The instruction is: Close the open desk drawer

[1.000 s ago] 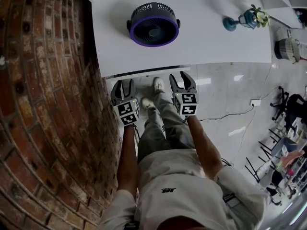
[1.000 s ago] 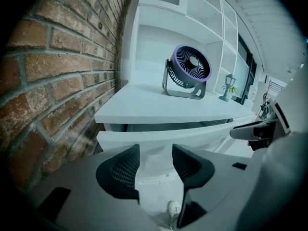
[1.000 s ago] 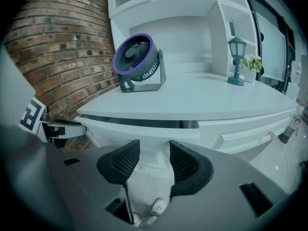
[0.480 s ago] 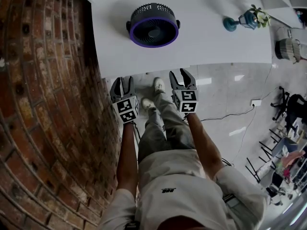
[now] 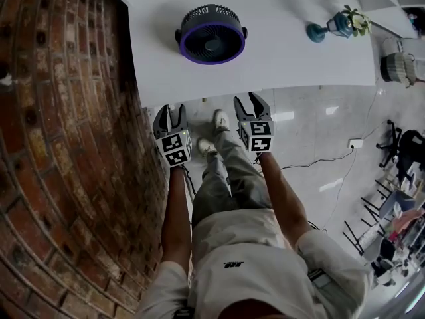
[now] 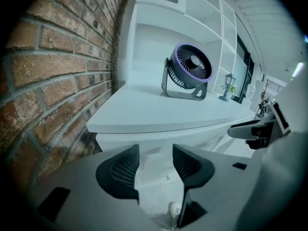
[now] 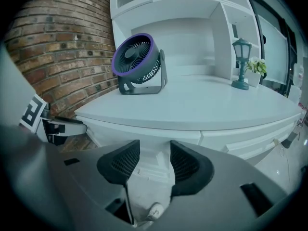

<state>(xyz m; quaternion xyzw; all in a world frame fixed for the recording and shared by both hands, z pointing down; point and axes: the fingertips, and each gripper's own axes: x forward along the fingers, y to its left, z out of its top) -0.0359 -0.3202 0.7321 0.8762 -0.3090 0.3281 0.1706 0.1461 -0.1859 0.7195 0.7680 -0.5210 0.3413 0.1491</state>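
The white desk (image 5: 279,52) fills the top of the head view. Its drawer front (image 6: 207,137) shows as a white panel just under the desktop edge, and as the same white panel (image 7: 154,134) in the right gripper view. From above the drawer is hidden under the desktop. My left gripper (image 5: 170,111) is open just short of the desk's front edge, near the brick wall. It holds nothing (image 6: 154,153). My right gripper (image 5: 247,102) is open beside it at the same edge, also holding nothing (image 7: 153,150). I cannot tell whether either touches the front.
A black and purple fan (image 5: 212,34) stands on the desk, with a small teal lamp and plant (image 5: 340,26) to the right. A brick wall (image 5: 60,151) runs along the left. The person's legs and shoes (image 5: 216,121) are under the grippers. Cables lie on the tiled floor (image 5: 319,158).
Both grippers have moved a little forward toward the desk. The thin strip of drawer that stuck out below the desktop edge has slid out of sight.
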